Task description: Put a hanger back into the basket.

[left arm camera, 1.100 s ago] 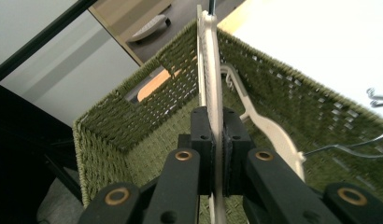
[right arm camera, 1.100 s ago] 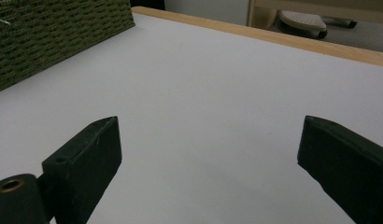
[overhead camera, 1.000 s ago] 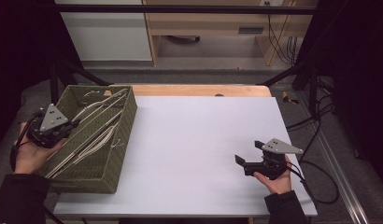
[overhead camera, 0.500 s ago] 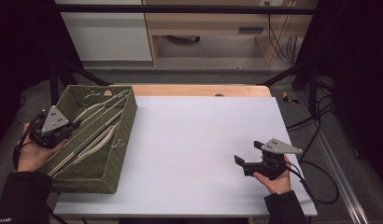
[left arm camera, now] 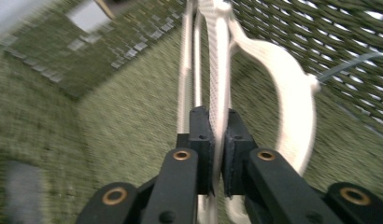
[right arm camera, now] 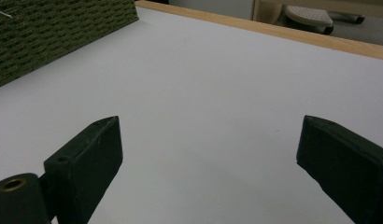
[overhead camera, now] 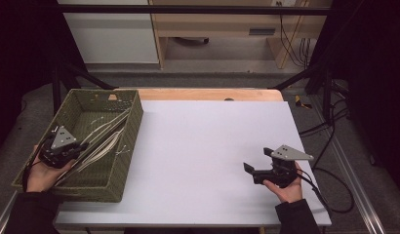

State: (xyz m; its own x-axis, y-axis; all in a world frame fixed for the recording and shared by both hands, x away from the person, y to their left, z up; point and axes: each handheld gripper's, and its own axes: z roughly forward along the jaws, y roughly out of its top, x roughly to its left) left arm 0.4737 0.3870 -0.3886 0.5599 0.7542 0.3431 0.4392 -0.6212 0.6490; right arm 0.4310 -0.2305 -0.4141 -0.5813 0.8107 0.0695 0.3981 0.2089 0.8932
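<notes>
While the left gripper [overhead camera: 77,146] is seen at the lower left of the high view inside the green woven rectangular basket [overhead camera: 129,146], its fingers [left arm camera: 201,140] are pressed narrowly on a white mesh strap [left arm camera: 221,74] among the pale cords lying along the basket floor. At the lower right, the right gripper [overhead camera: 256,165] is held low over the white worktop [overhead camera: 208,146], fingers [right arm camera: 87,163] spread wide with nothing between them.

White table top [overhead camera: 208,146] with wooden far edge, green woven basket [overhead camera: 125,146] on its left side, overhanging the left edge.
</notes>
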